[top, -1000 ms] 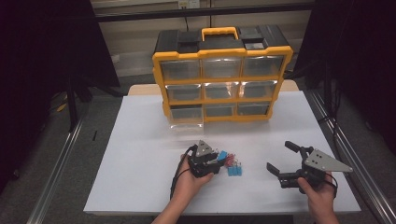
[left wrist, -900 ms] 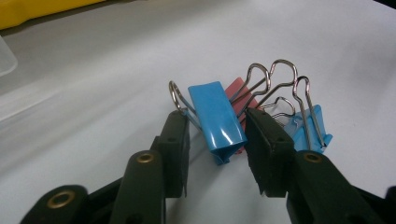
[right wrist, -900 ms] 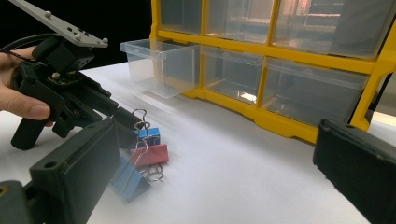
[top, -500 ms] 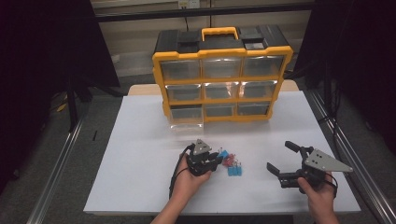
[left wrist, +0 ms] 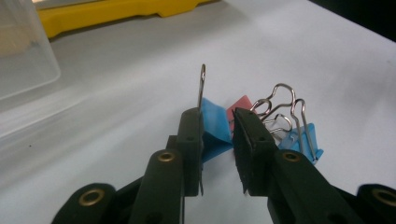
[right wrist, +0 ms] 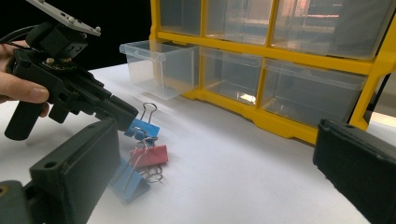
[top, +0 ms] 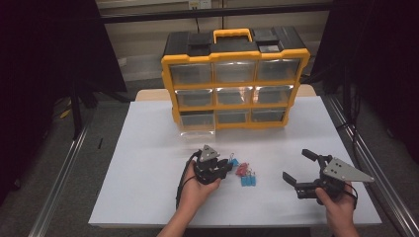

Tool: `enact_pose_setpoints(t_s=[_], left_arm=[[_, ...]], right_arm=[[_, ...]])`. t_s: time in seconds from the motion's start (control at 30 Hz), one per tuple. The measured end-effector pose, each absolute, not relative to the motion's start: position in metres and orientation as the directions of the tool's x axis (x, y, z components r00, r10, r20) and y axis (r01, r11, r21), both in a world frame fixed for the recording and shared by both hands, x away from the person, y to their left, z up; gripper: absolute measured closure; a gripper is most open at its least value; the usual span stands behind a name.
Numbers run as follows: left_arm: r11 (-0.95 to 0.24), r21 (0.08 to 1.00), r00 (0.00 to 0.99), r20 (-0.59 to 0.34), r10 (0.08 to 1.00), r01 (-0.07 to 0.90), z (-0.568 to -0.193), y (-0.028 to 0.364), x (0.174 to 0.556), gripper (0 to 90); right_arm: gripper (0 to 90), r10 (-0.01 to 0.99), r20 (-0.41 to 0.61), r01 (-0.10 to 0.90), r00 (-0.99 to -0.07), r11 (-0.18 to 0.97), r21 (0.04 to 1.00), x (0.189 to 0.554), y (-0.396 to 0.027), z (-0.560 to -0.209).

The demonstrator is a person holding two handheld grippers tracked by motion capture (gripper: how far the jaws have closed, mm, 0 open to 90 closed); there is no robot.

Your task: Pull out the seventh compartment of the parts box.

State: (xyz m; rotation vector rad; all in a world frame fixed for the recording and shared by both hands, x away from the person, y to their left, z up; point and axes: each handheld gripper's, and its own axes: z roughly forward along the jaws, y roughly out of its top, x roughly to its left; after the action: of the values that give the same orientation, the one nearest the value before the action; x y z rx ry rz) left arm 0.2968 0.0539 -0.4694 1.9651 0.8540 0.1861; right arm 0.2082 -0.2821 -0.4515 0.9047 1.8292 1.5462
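A small heap of binder clips lies on the white table (top: 148, 163): a blue one (top: 233, 162), a red one (top: 242, 169) and more blue ones (top: 248, 180). My left gripper (top: 225, 170) reaches into the heap from the left. Its jaws have just been closing and now pinch the blue clip (left wrist: 214, 128), whose wire handle (left wrist: 202, 84) sticks up along one jaw. The red clip (left wrist: 243, 103) and another blue clip (left wrist: 312, 140) lie just behind it. My right gripper (top: 296, 164) rests to the right of the heap, wide open with nothing between its jaws (right wrist: 215, 140).
A yellow and black drawer organizer (top: 236, 79) stands at the back of the table. Its bottom-left clear drawer (top: 197, 129) is pulled out, not far behind the clips. Metal rails run along both table sides.
My left gripper's jaws have narrowed onto the blue clip at the heap's left edge. The right gripper has stayed where it was.
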Motion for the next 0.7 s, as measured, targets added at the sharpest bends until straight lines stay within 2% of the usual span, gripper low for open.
enact_pose_setpoints(t_s=[0.4,0.7], left_arm=[[-0.304,0.823,0.753,-0.209,0.624,0.48,-0.461,0.052,0.302,73.1],[-0.307,0.829,0.757,-0.194,0.624,0.466,-0.471,0.046,0.306,70.3]], right_arm=[[0.3,0.793,0.0,0.134,-0.609,0.103,0.986,0.208,-0.282,-0.452],[0.3,0.794,0.0,0.133,-0.607,0.102,0.986,0.208,-0.282,-0.452]])
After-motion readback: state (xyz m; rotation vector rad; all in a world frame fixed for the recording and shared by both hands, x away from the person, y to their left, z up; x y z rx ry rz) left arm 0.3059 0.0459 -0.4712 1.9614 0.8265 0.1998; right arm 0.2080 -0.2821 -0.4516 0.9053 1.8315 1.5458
